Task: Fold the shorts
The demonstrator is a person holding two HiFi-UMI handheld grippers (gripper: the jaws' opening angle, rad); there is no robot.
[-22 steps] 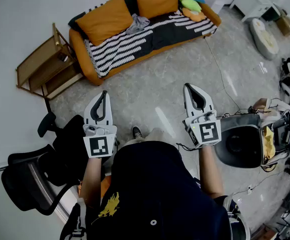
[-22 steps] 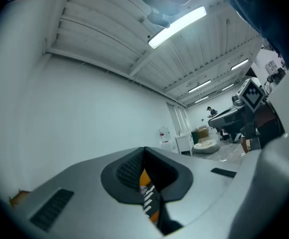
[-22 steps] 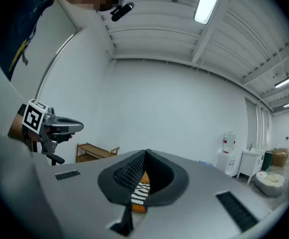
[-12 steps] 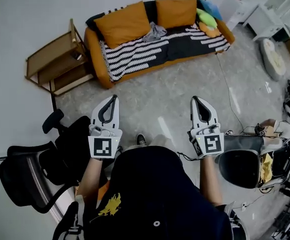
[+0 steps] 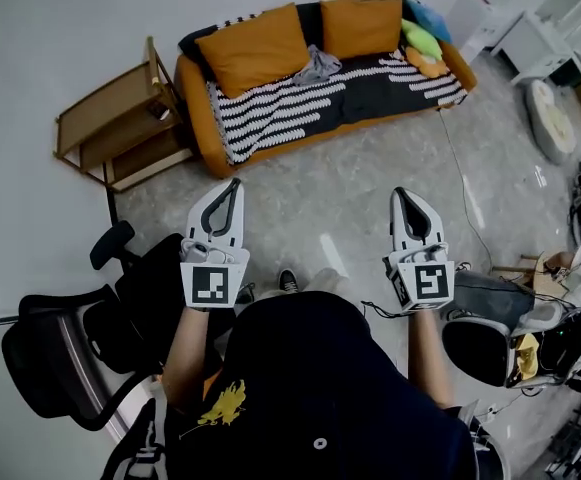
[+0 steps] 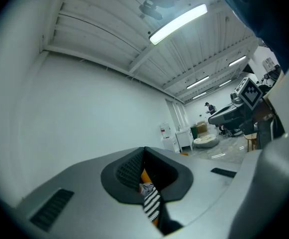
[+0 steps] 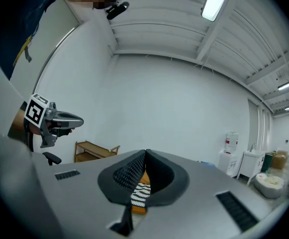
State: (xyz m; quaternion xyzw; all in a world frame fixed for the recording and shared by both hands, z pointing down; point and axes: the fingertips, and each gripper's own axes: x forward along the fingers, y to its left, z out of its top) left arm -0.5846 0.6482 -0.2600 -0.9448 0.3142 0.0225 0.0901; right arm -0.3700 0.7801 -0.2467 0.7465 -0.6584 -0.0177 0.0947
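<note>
Both at once, carry left gripper [image 5: 233, 184] and right gripper [image 5: 401, 193], closed on nothing, to the sofa [image 5: 191, 85]; spread them only beside the grey garment [image 5: 317, 65] on its seat.

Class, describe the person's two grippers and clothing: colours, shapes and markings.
The left gripper and right gripper match: pale grey shells tapering to a point, with black ribbed pads lining the jaws. Each carries a white cube printed with black square markers. The person wears a dark, short-sleeved top with a small yellow print.
</note>
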